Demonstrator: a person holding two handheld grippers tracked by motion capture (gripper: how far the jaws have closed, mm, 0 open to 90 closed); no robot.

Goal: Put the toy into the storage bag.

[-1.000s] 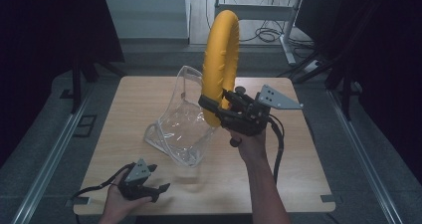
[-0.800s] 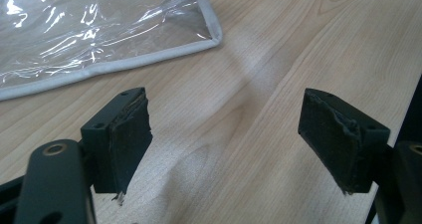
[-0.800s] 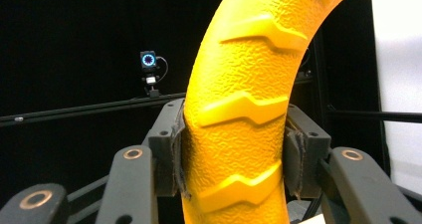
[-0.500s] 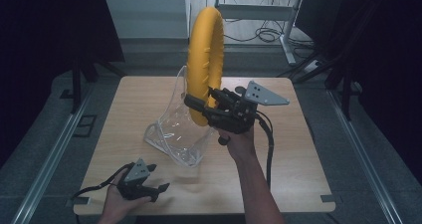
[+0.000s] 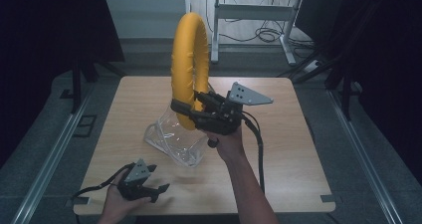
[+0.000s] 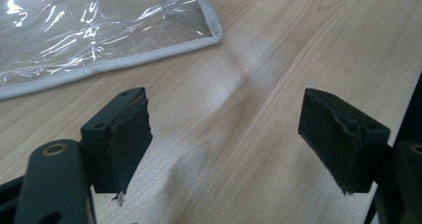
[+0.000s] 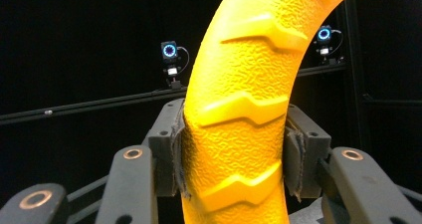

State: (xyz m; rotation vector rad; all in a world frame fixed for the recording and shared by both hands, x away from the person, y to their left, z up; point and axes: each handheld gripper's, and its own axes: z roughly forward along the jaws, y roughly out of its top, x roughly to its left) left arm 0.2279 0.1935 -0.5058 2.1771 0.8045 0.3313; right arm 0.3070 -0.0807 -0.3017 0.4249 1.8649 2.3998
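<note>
Item 1 — yellow ring: a large hoop with a raised tread pattern on its textured skin, held upright in the air above the clear bag. Its lower arc sits just over the bag's upper edge, seen from the high view; whether the two touch cannot be told.

Item 2 — right gripper: raised over the bag, its jaws clamped on the ring's lower arc, one pad pressed to each side of it. In the right gripper view the ring rises between the pads and curves off at the top. A grey three-cornered plate sits on top of this gripper, and a black cable trails down along the forearm.

Item 3 — clear bag: transparent plastic with a pale grey edging, crumpled, standing partly open near the middle of the tabletop. In the left gripper view its edged corner lies flat on the wood beyond the jaws.

Item 4 — left gripper: held low at the near edge of the tabletop, in front of and to the left of the bag, well apart from it. Jaws wide apart, nothing between them but bare wood.

Item 5 — tabletop: light wood grain, square.
</note>
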